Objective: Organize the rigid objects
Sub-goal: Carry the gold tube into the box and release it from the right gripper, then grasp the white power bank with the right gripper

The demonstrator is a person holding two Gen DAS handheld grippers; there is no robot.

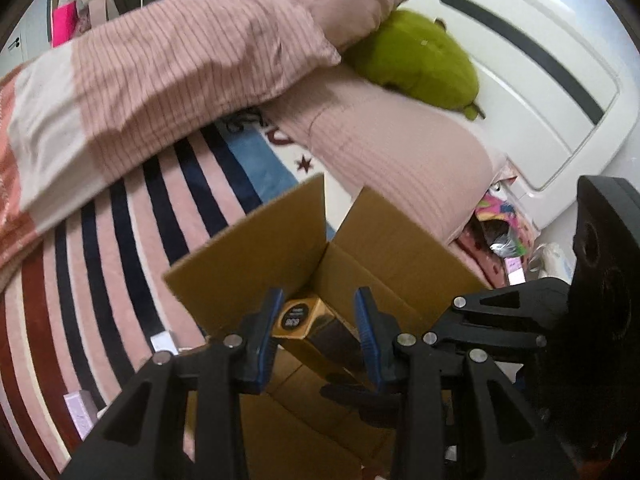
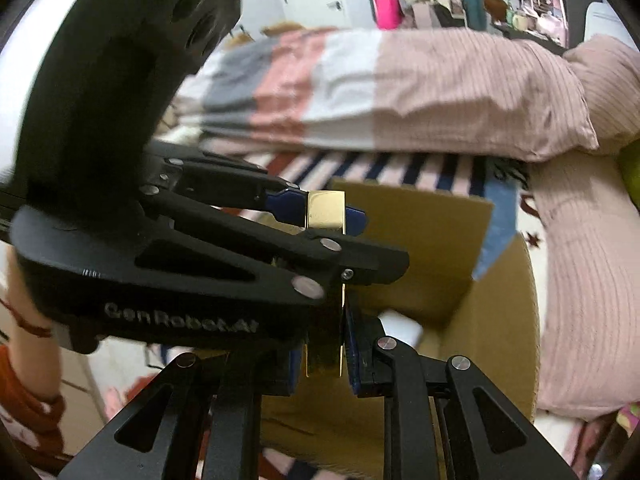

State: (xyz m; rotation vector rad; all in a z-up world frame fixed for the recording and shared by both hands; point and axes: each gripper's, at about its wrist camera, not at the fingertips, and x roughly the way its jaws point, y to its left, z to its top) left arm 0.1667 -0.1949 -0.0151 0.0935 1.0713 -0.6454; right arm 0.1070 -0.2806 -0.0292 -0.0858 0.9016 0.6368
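Right now both grippers hold the same gold box (image 1: 308, 322), a long, shiny, rectangular carton with a black round label on its end face. Seen from the left wrist, the left gripper (image 1: 320, 316) has its blue-padded fingers (image 1: 366, 316) set narrowly on either side of the gold box, pads against its two long faces, near the labelled end. The right gripper (image 2: 320, 340), seen from its own camera, is pinched almost fully together on the other end of the same box, whose thin gold edge shows between its blue pads (image 2: 352, 344).

From the right wrist the left gripper (image 2: 326, 210) reaches in from the left side, and the gold box (image 2: 326, 210) appears as a bright gold rectangle clamped between its blue pads. A hand and an orange sleeve (image 2: 24, 392) show behind it at the lower left.

The gold box hangs over an open cardboard box (image 1: 256, 248) whose flaps stand up; in the right view a small white object (image 2: 400, 326) lies inside the carton (image 2: 496, 320). The carton sits on a striped blanket (image 1: 112, 240) in pink, navy and white on a bed. Behind it lie a pink ribbed pillow (image 1: 400, 160), a folded pink striped duvet (image 1: 180, 68) and a green plush toy (image 1: 420, 60) against a white headboard (image 1: 540, 80). Two small pale boxes (image 1: 82, 412) lie on the blanket at the left.
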